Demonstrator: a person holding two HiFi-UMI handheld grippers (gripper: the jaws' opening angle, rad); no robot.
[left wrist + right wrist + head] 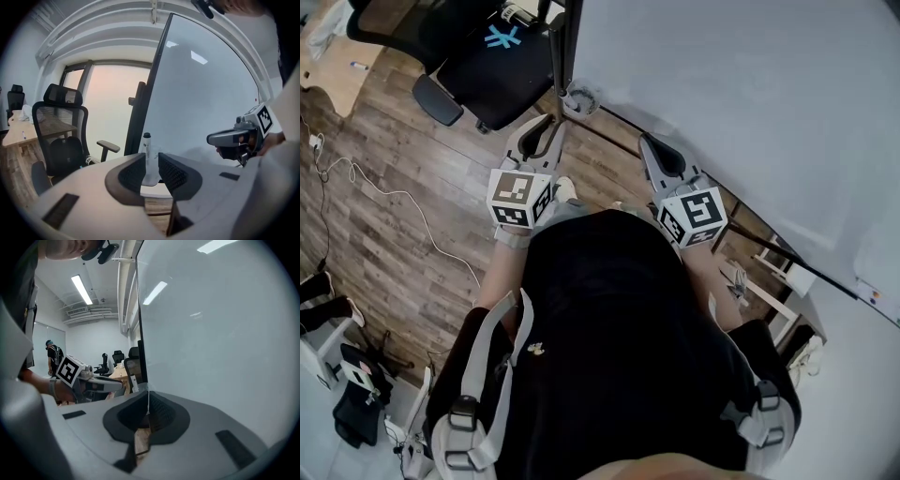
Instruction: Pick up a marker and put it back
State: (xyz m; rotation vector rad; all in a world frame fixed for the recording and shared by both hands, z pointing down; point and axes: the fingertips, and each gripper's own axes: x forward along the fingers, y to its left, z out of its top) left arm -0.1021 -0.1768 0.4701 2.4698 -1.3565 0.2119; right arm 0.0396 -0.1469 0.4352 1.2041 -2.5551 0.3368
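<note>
While the person stands close to the whiteboard, both grippers are held out toward its lower edge, side by side and apart from each other. The left gripper has its jaws parted by a narrow gap with nothing clamped in them. Framed in that gap stands the marker, upright, white-bodied with a dark cap, in a small white holder at the board's lower corner beside the dark frame post. The marker is just ahead of the jaw tips, and no view shows them touching it. There is dark print down its barrel, too small to read. The right gripper has its jaws pressed together along a thin seam, with nothing in them, pointing along the board's face. Each gripper's cube shows black-and-white square patterns but no letters. Left of the post a black office chair stands on the wood floor. It bears a bright blue, asterisk-like emblem with no legible wording. A white cable trails across the boards.
</note>
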